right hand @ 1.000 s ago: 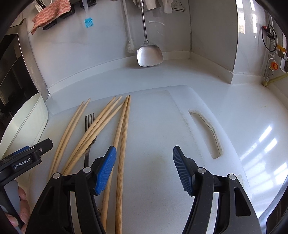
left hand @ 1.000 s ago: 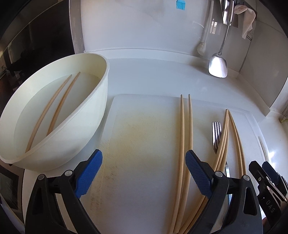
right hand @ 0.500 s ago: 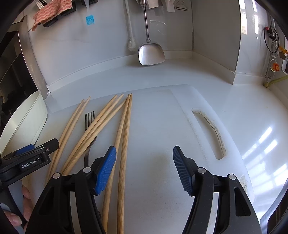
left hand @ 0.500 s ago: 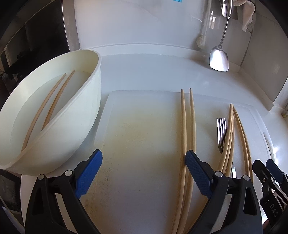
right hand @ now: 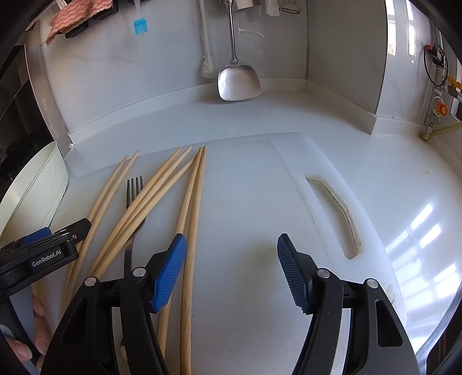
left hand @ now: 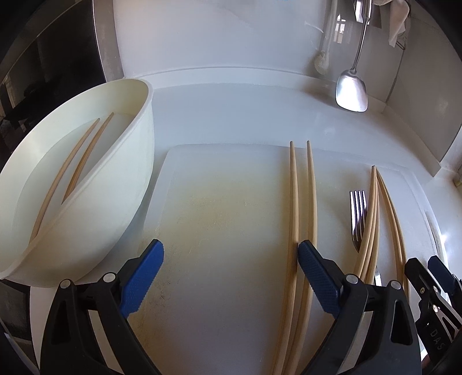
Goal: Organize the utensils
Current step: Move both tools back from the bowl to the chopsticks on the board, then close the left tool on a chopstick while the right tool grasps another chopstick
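Inspection finds the sorting part done, judged from the lay of the items: one pair of pale bamboo chopsticks [left hand: 72, 167] already lies inside the cream oval plastic basin [left hand: 135, 161], which stands on the white worktop [left hand: 231, 112] at about nine o'clock of the white plastic cutting board [left hand: 225, 230], touching or just beside its edge; this placing suggests the basin serves as the collecting vessel. The remaining utensils lie loose on the board, roughly parallel and pointing toward twelve o'clock: a separate pair of bamboo chopsticks [left hand: 301, 196] near the centre, then at three o'clock a stainless steel fork [left hand: 358, 213] partly overlaid by a sheaf of further bamboo chopsticks [left hand: 375, 207]. The left tongs [left hand: 231, 274], black-framed with blue ribbed pads, stand wide apart and empty; the right-hand pad [left hand: 314, 277] sits over the central pair without clamping it, a posture consistent with lining up the next pick. The right tongs [right hand: 231, 271] are likewise apart and hold nothing, poised over bare board at the three o'clock side of the chopstick group, their left pad overlapping the nearest sticks. A person's fingers [right hand: 40, 314] show at the lower left, grasping the other tool's handle. A steel spatula [right hand: 238, 82], a white brush and a small blue brush [right hand: 141, 26] hang on the rear wall at twelve o'clock, clear of the work. Legible markings: "GenRobot.AI" [right hand: 46, 259] on the left tool's body, and "DAS" [left hand: 436, 336] on the right tool's edge; no other writing can be read.
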`<state>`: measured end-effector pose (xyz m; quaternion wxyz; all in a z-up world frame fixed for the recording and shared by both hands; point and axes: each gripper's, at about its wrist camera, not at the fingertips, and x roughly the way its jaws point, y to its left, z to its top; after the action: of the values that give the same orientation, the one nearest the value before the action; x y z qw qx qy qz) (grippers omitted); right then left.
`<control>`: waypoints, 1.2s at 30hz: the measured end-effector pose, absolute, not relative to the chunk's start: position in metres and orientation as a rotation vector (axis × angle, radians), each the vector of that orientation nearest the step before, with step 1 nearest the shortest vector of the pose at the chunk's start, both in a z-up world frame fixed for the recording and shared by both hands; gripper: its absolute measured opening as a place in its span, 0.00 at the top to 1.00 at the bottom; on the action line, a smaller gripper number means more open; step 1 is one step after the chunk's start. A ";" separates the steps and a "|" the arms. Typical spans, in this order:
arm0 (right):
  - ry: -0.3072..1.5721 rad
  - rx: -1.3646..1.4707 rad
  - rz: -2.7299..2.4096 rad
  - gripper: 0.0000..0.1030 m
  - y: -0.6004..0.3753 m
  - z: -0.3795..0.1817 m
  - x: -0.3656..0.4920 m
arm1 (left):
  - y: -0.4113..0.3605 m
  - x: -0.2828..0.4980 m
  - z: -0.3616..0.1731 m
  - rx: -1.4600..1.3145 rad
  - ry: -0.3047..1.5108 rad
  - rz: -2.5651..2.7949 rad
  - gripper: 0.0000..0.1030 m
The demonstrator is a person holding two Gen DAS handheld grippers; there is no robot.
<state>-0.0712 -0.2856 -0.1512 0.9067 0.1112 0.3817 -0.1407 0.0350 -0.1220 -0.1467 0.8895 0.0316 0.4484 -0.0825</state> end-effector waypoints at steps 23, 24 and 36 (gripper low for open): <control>0.789 0.108 -0.234 0.60 -0.270 -0.154 -0.055 | -0.131 0.043 -0.147 0.082 0.959 -0.181 0.09; 0.789 0.105 -0.229 0.62 -0.269 -0.154 -0.056 | -0.131 0.042 -0.146 0.087 0.956 -0.185 0.10; 0.793 0.020 -0.217 0.87 -0.255 -0.152 -0.053 | -0.144 0.028 -0.140 0.124 0.924 -0.254 0.42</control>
<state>-0.0530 -0.2551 -0.1522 0.9167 0.0095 0.3853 -0.1054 0.0276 -0.1436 -0.1404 0.8854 0.0597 0.4444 -0.1221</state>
